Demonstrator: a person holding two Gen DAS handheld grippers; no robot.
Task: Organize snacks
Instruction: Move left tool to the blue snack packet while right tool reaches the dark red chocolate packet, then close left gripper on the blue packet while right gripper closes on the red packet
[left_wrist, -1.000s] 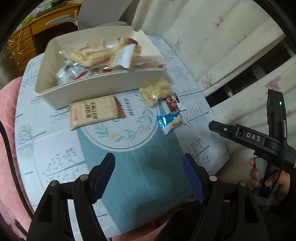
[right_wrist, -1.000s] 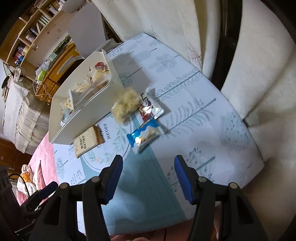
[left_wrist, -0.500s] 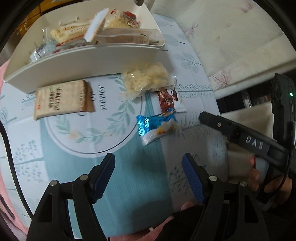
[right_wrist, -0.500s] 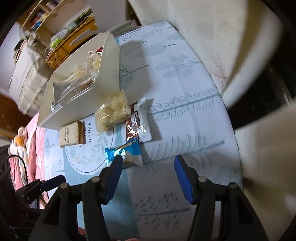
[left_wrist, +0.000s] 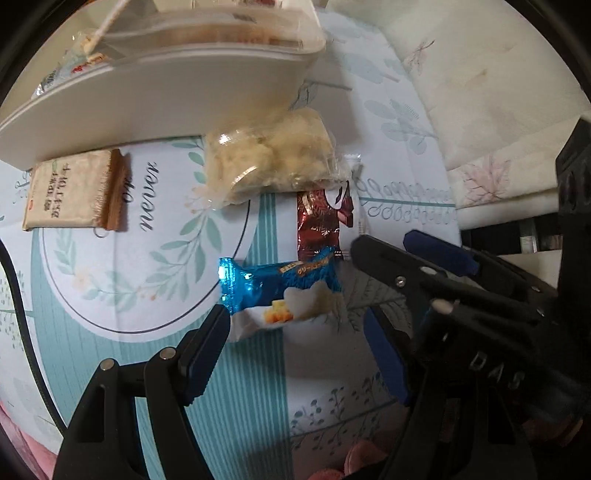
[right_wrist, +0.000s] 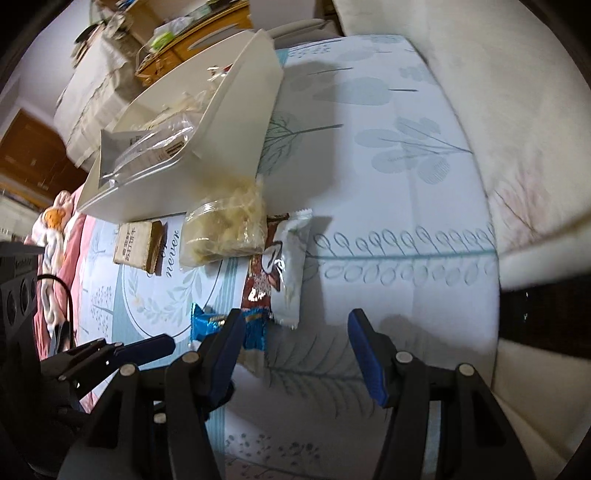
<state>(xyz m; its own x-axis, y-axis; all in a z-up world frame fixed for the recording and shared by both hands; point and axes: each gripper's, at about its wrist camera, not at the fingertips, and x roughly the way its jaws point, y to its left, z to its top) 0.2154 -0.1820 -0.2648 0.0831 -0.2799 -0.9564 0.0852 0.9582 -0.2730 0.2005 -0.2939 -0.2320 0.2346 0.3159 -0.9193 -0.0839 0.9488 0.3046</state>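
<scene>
- The white bin (left_wrist: 155, 99) stands at the far left of the table, already holding several wrapped snacks; its near wall runs along the top of the left wrist view.
- Just in front of that wall lies the tan cracker packet (left_wrist: 74, 195), flat on the patterned tablecloth (left_wrist: 110, 280), beside the printed word "never".
- To the right of it, the clear bag of pale puffed snacks (left_wrist: 269, 162) rests with its far end touching the bin wall.
- The brown-and-white wrapper (left_wrist: 321, 221) lies just right of and nearer than the clear bag, its far end tucked under that bag's edge.
- The blue snack packet (left_wrist: 280, 291) lies nearest of the loose items, its right end overlapping the brown wrapper's near end.
- The left gripper (left_wrist: 295, 350) hovers low over the near edge of the blue packet with its jaws spread wide; the left blue pad (left_wrist: 207, 350) sits at the packet's near left corner, and nothing is gripped.
- The right gripper (right_wrist: 295, 354) is also spread wide and holds nothing; its left finger covers part of the blue packet in the right wrist view, and it points in from the right side of the table.
- Pale floral curtains (left_wrist: 480, 92) hang at the far right.
</scene>
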